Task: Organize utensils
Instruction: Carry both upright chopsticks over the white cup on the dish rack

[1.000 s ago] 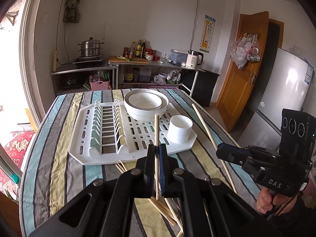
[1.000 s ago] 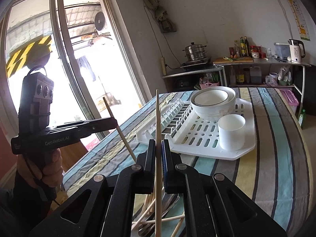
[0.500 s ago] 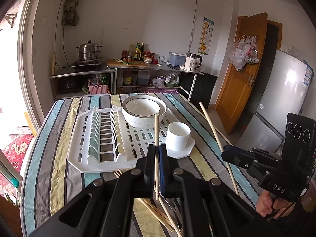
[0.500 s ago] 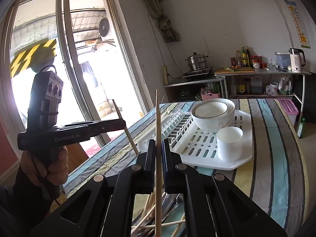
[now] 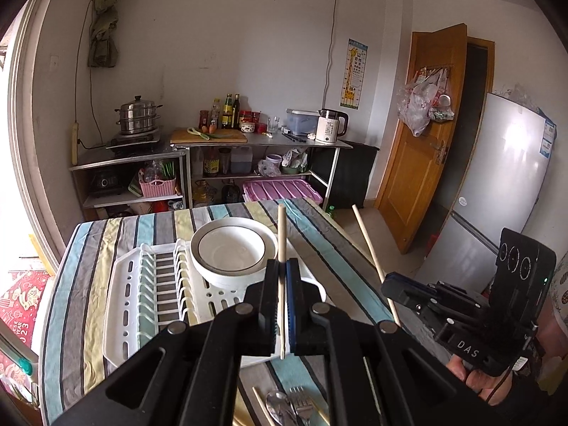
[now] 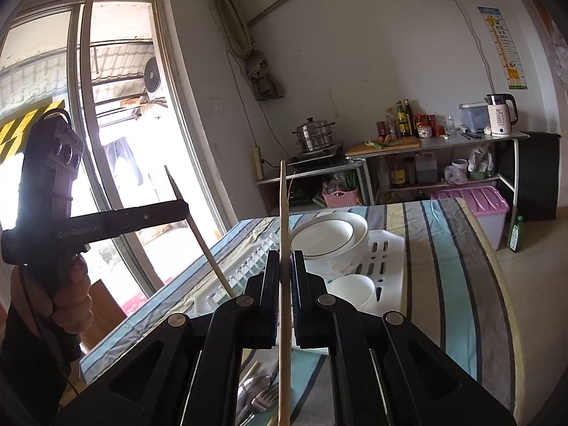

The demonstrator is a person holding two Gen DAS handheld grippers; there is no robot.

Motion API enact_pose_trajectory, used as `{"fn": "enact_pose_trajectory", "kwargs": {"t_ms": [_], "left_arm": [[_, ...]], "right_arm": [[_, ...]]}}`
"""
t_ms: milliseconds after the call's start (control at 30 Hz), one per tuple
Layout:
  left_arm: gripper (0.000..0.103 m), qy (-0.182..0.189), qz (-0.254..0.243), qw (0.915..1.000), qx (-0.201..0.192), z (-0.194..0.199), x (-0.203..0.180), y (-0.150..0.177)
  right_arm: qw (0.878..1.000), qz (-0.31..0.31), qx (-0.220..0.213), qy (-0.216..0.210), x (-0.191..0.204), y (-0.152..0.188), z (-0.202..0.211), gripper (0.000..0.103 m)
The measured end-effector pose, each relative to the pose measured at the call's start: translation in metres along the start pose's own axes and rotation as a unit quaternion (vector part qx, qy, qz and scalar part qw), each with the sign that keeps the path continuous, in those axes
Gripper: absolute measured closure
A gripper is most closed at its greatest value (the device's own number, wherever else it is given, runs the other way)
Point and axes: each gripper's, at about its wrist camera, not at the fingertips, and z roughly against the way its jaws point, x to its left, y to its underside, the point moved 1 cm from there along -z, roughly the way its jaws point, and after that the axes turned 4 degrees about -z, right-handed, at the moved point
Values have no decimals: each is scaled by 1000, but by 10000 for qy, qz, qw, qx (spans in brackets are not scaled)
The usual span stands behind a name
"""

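L gripper (image 5: 283, 285) clamped on a chopstick (image 5: 281, 245), stick upright, tip poking well above the fingers. R gripper (image 6: 283, 280) also clamped on its own chopstick (image 6: 283, 220), longer length sticking up and a tail hanging below. Both held off the table (image 5: 85, 255), apart from each other, above and just short of the rack (image 5: 124, 294). Cup (image 6: 351, 289) sits on the rack's near corner beside the bowls (image 6: 330, 234); spoon (image 5: 275, 403) and fork (image 5: 300, 403) plus more sticks lie on the cloth below.

Likely step: drop both sticks into the cup. To do it well: tip each stick so the low end leads, bring it over the cup mouth w/o knocking the rim (cup looks light, could tip), lower till the end is inside, then let go. One at a time; keep the sticks from crossing.
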Motion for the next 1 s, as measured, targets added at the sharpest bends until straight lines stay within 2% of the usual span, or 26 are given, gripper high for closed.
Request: {"fn": "enact_pose_trajectory", "kwargs": {"t_ms": [300,633,1000], "left_arm": [[99,187,-10,9998,-51,-45,-1,-29],[99,332,40,9994,87,-91,9,-30],[99,424,52,9989,206,-115,17,-25]], "right_arm": [[9996,-195,-181,30,-32,-29,-40,97],[9993,-329,-146,-27,-57,-40,-95,97],[9992,-382,-96,-8,-73,-37,-136,97]]}}
